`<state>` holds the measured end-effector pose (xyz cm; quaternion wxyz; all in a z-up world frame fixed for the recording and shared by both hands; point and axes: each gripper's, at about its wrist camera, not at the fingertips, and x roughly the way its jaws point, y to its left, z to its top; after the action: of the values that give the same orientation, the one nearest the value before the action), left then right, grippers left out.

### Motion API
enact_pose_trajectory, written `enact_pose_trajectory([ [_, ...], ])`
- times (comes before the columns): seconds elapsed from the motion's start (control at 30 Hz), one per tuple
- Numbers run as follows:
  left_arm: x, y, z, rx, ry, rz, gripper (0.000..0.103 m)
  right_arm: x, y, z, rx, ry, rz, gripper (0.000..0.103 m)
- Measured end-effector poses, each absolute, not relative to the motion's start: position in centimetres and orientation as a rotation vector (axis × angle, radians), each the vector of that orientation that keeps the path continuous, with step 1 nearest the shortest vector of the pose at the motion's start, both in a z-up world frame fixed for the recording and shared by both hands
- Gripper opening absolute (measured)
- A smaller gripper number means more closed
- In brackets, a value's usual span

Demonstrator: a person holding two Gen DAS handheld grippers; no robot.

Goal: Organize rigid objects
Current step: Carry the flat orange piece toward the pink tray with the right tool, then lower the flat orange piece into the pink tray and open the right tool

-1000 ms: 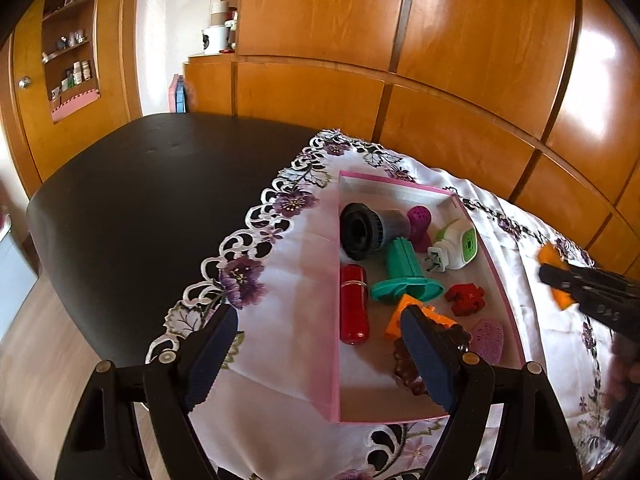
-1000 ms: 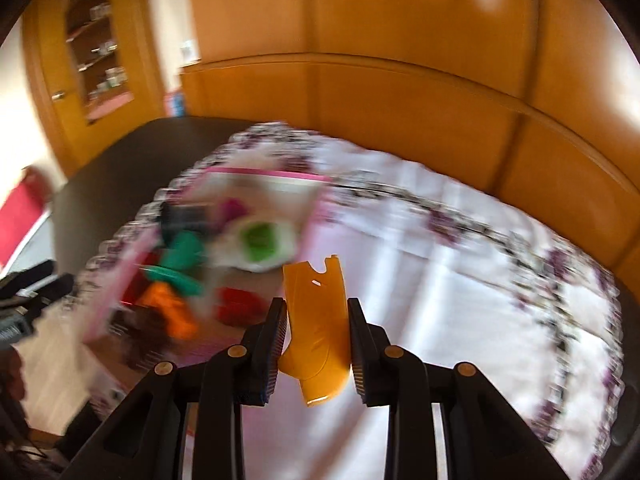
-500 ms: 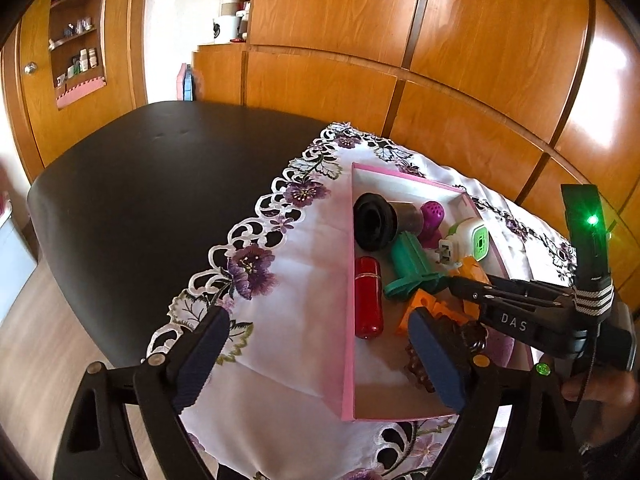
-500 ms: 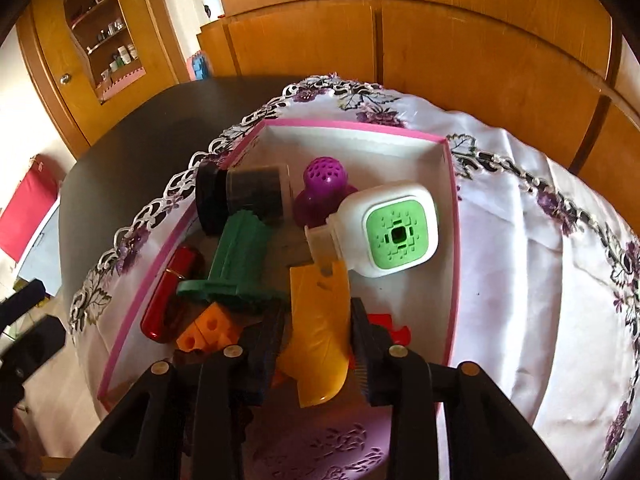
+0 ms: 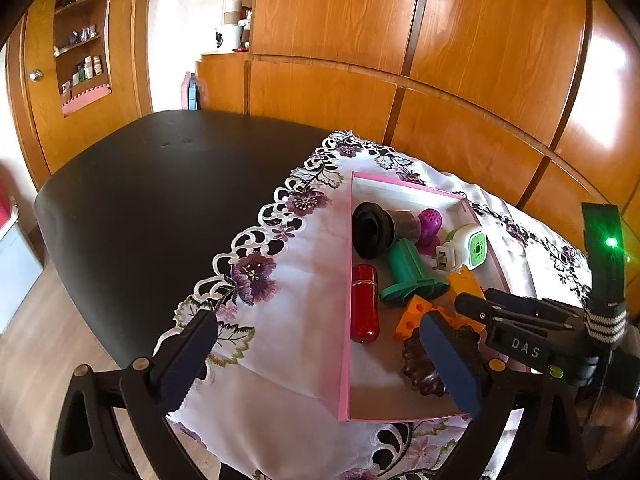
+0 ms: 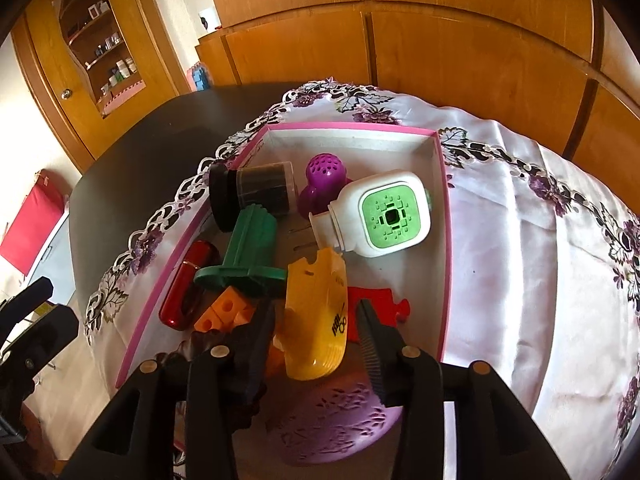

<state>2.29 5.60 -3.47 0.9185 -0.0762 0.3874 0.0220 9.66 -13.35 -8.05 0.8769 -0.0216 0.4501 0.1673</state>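
Note:
A pink-rimmed tray [image 6: 447, 240] [image 5: 345, 312] on the white embroidered cloth holds several rigid objects. My right gripper [image 6: 316, 336] hangs over its near end with jaws spread; the yellow plastic piece [image 6: 316, 320] lies loose between the fingers, leaning on the green funnel-shaped part [image 6: 250, 256]. The yellow piece [image 5: 464, 280] and the right gripper [image 5: 472, 304] also show in the left wrist view. My left gripper [image 5: 320, 360] is open and empty, straddling the tray's left wall near the table's front edge.
In the tray: a black jar [image 6: 252, 196], a purple perforated knob [image 6: 324, 184], a white and green plug-in [image 6: 384, 216], a red tube [image 6: 188, 288], an orange block [image 6: 224, 312], a red puzzle piece [image 6: 380, 312], a lilac heart [image 6: 332, 424]. Wooden panelling stands behind the dark table [image 5: 160, 192].
My right gripper carried the yellow piece from above the cloth to the tray, then opened its jaws and let it go. My left gripper drifted slightly and stayed open.

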Motion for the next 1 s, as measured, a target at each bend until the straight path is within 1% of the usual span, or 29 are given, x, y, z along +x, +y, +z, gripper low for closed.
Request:
enact_pose_trajectory([
  [0.13, 2.1, 5.3, -3.0, -0.151, 0.783, 0.041, 0.102, 8.6, -13.8, -7.1, -0.066, 0.884, 0.302, 0.045],
  [0.27, 1.7, 4.5, -2.1, -0.129, 0.765, 0.029, 0.103, 7.1, -14.4, -5.7, -0.075, 0.803, 0.238, 0.054],
  [0.5, 0.5, 3.2, -0.9, -0.102, 0.73, 0.026, 0.103, 4.3, -15.8, -4.5, -0.056, 0.705, 0.098, 0.054],
  [0.53, 0.3, 2.9, -0.8, -0.09, 0.727, 0.03, 0.103, 4.0, -15.9, -4.6, -0.015, 0.706, 0.076, 0.054],
  [1.0, -1.4, 1.3, -0.2, -0.085, 0.686, 0.031, 0.103, 1.9, -17.3, -3.9, 0.005, 0.651, -0.001, 0.054],
])
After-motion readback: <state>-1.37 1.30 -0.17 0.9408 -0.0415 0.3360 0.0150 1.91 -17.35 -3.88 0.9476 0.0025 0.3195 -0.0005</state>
